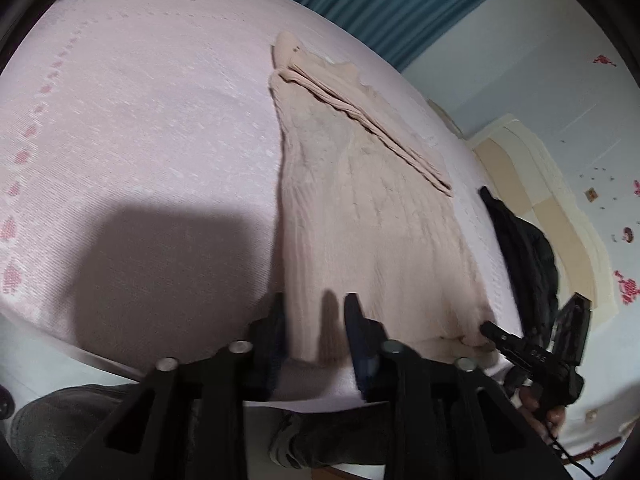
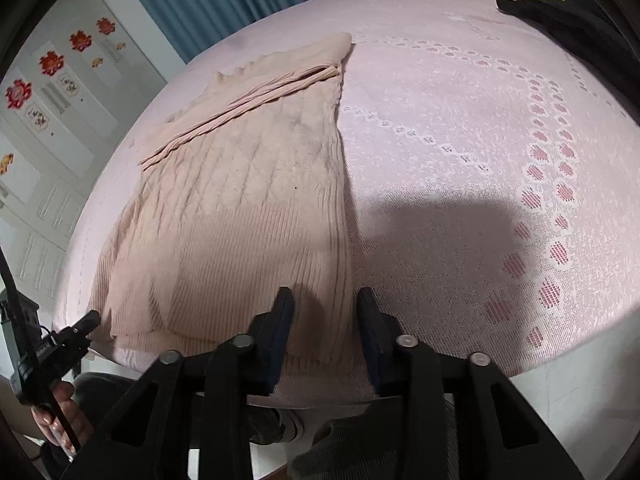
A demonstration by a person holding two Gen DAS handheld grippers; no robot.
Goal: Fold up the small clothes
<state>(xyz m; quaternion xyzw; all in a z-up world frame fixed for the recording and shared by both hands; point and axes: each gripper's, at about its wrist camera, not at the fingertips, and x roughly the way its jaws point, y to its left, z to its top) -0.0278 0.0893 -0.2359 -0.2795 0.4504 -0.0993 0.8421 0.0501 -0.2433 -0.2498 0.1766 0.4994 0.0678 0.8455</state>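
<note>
A beige knit sweater is lying flat on the pink bed, its hem reaching the near edge and its neck pointing away toward the blue curtain. Its sleeves are lying folded across the upper body as a narrow slanted band. The left gripper is pointing down at the sweater's left hem corner. The fabric is filling the narrow gap between its two fingers, so the jaws are clamping the hem there. The right gripper is doing the same at the right hem corner. The knit's side edge is running down between its fingers and the cloth is sitting pinched between the pads. From the left wrist view, the right gripper's tip is showing at the far hem corner, touching the fabric, with a hand wrapping its handle below the bed's edge. The rest of the sweater is resting smooth on the cover, with only the near hem sitting up slightly at the two gripped corners. A dark garment is lying on the bed to the right of the sweater, apart from it. Broad shadows are falling over the cover and the lower part of the knit. Red flower stickers are showing on the wall behind the bed.
</note>
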